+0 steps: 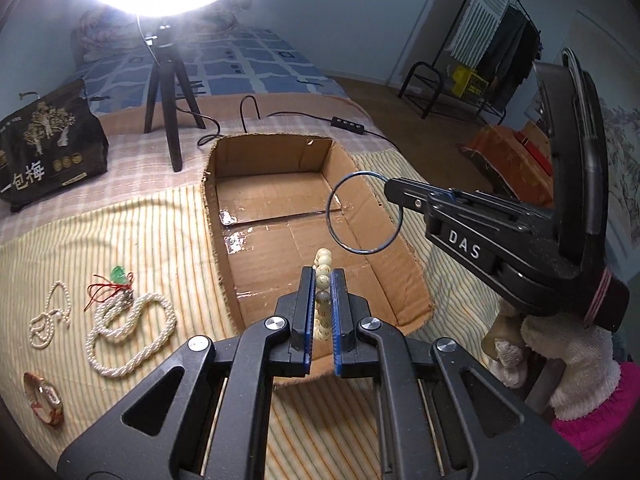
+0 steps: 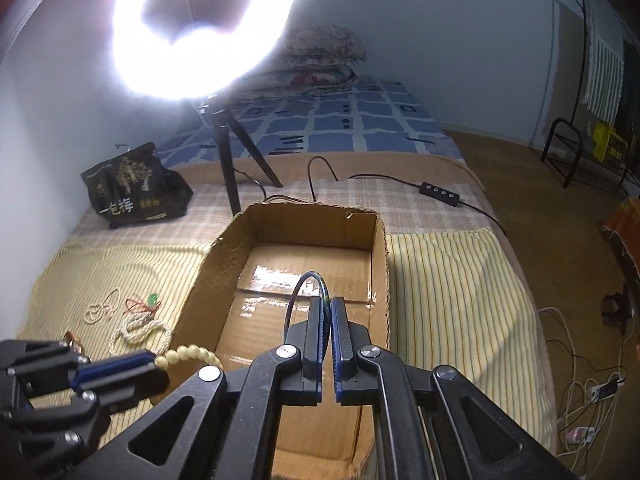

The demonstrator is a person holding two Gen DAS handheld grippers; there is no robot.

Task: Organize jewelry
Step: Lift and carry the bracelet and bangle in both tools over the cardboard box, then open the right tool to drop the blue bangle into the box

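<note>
The left gripper [image 1: 323,280] is closed on a cream bead bracelet [image 1: 323,276]; its two blue-padded fingers are almost together, with only the beads between them. It holds the bracelet above the near part of the open cardboard box [image 1: 404,276]. The right gripper [image 2: 327,312] is clamped on a thin blue bangle [image 2: 304,286], pinching only the rim, so the ring stands out free over the box floor.

I think the biggest risk is with the bangle: the grip is on a very narrow wire edge, so it can turn or slip out between the pads. If it falls now, it should land inside the box, which is not so bad. The bracelet is held by few beads, and the loose part can swing and catch on the box wall when it is let go. Both grippers are near each other over the box, so they could bump.

On the striped cloth [image 1: 160,240], left of the box, a twisted pearl rope necklace [image 1: 128,328], a thin pearl chain [image 1: 48,320], a green pendant on red cord [image 1: 116,278] and a reddish bangle [image 1: 44,400] wait apart.
</note>
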